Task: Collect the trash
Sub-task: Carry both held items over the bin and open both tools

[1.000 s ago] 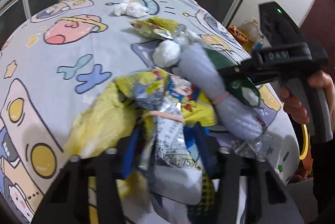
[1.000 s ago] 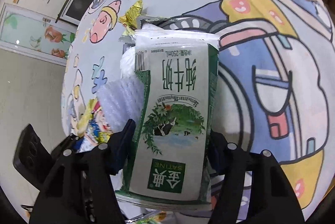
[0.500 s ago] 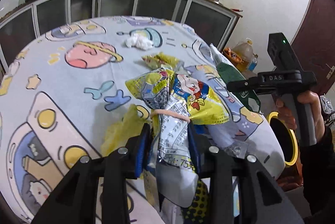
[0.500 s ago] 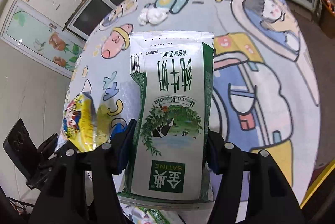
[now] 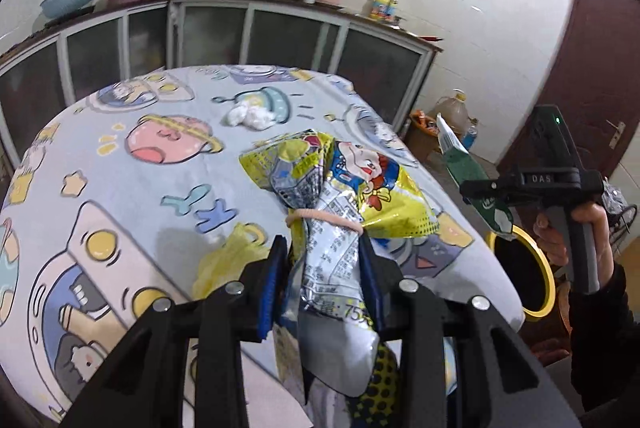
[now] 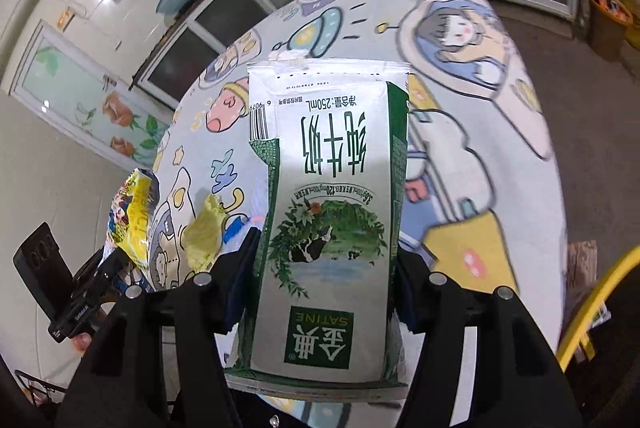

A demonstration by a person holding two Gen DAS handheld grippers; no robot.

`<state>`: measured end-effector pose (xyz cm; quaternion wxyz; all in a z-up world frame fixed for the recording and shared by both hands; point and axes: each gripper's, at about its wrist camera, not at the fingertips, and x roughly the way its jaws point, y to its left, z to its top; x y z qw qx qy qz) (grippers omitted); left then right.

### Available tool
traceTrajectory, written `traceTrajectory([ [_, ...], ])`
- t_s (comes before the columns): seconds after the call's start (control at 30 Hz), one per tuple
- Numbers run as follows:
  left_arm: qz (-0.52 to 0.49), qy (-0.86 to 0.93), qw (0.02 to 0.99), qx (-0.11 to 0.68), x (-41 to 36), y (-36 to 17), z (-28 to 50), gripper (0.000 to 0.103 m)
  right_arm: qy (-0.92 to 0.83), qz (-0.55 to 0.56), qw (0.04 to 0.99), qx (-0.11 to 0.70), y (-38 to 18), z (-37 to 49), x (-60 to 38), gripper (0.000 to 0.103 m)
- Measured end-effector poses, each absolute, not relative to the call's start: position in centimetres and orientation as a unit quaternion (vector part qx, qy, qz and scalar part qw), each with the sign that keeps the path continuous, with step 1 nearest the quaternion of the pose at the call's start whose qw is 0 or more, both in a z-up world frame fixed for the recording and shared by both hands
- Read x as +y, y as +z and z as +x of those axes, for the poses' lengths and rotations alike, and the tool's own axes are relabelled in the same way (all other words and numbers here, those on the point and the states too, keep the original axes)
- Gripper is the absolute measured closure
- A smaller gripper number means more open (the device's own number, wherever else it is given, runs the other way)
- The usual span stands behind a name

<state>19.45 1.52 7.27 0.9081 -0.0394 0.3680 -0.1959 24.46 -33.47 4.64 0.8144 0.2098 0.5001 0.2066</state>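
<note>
**Two pieces up, a couple left on the table**

My left tongs (image 5: 324, 268) are clamped on the yellow snack bag (image 5: 340, 196), right tongs (image 6: 324, 260) gripping the milk carton (image 6: 328, 212), both clear of the table (image 5: 120, 188). Left behind: a yellow wrapper (image 5: 224, 264) just beside the left tongs and white tissue (image 5: 250, 116) far ahead. Yellow-rimmed bin (image 5: 540, 284) sits past the right tongs, so I'd say roughly halfway.

Ahead of me a round table (image 5: 132, 188) wears a cartoon-print cloth. Beyond its far edge, low glass-fronted cabinets (image 5: 256, 28) line white walls (image 5: 500, 8). A dark red door (image 5: 592, 68) stands to the right, over grey floor (image 6: 592, 132).
</note>
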Motion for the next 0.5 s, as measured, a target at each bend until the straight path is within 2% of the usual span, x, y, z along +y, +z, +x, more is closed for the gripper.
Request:
traceTrajectory([
  [0.5, 0.009, -0.327, 0.878, 0.349, -11.4, 8.4, 20.3, 0.070, 0.066, 0.271, 0.855, 0.437, 5.1, 13.5, -47.3, 0.046],
])
